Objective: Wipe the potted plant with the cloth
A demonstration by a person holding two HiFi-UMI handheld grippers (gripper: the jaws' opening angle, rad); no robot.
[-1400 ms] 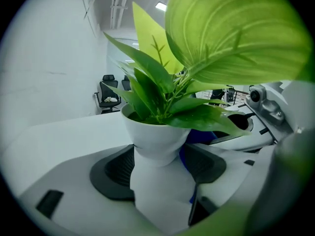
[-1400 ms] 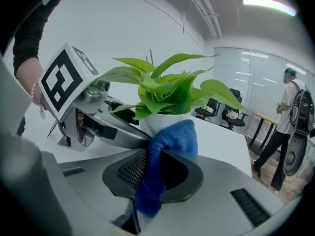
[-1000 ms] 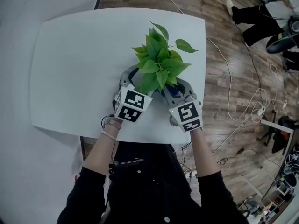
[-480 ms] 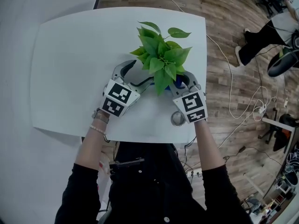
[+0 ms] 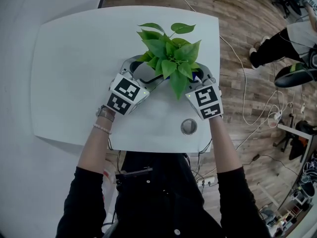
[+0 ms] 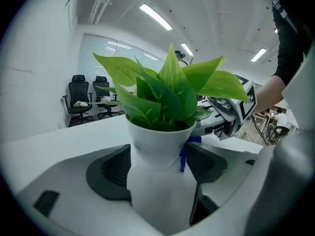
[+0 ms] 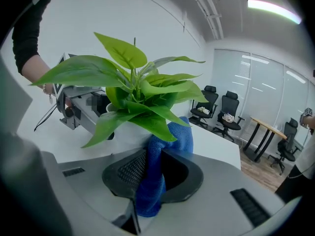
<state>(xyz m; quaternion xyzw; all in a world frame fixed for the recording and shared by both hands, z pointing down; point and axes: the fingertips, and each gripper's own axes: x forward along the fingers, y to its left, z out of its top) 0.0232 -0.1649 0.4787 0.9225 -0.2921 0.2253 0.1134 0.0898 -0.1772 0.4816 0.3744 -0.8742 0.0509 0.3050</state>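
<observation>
Left gripper (image 6: 158,167) has its jaws closed on the round white pot (image 6: 156,145) of the green leafy plant (image 5: 168,58), which stands at the middle of the white table's (image 5: 74,58) right half. Right gripper (image 5: 198,78), just right of the pot, clamps the blue cloth (image 7: 158,167) and presses it against the pot's side, under the leaves.

The right gripper (image 7: 152,177) has its two dark jaws closed on a bunched blue cloth (image 7: 179,132), which rises from between them. Just beyond the jaw tips stands the potted plant (image 7: 142,90), its broad green leaves spreading above the jaws; the cloth's top touches the lower leaves. To the left of the jaws, past the plant, is the left gripper (image 7: 74,109), held by a person's bare wrist (image 7: 37,68).
</observation>
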